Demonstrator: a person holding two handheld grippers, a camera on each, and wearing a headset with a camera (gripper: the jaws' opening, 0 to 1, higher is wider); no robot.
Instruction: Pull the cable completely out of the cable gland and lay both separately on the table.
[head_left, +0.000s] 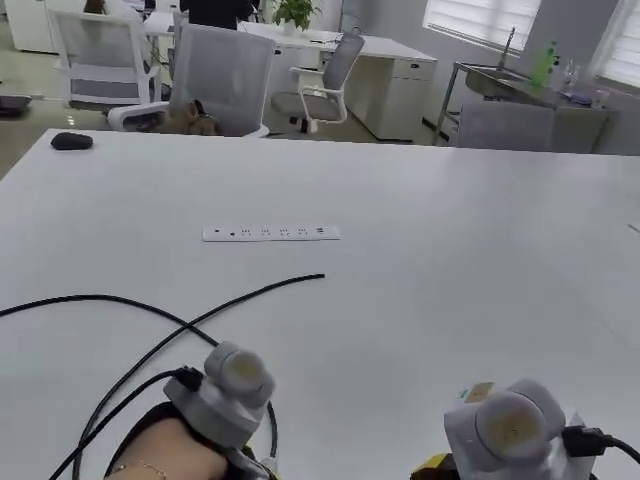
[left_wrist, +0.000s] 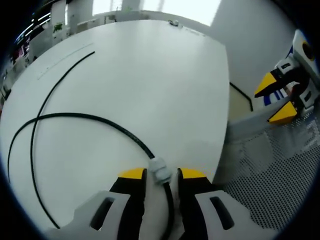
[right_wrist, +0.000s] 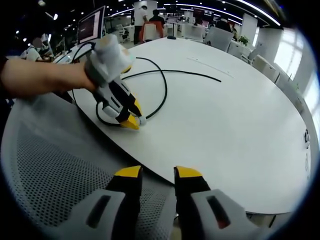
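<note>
Tongs at left pinch a stubby white cable gland, thin black cable looping over smooth tabletop. Right tongs narrowly parted, empty.

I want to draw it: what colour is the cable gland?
The cable gland is whitish grey; left gripper view best.

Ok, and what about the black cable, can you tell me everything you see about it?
The cable is thin, black and looks rubbery. It lies slack on the white table in big loops that cross over each other. One end rests free on the table. The other part runs into the small pale cable gland, which the left gripper pinches between its jaws, so it is not pulled out yet.
</note>
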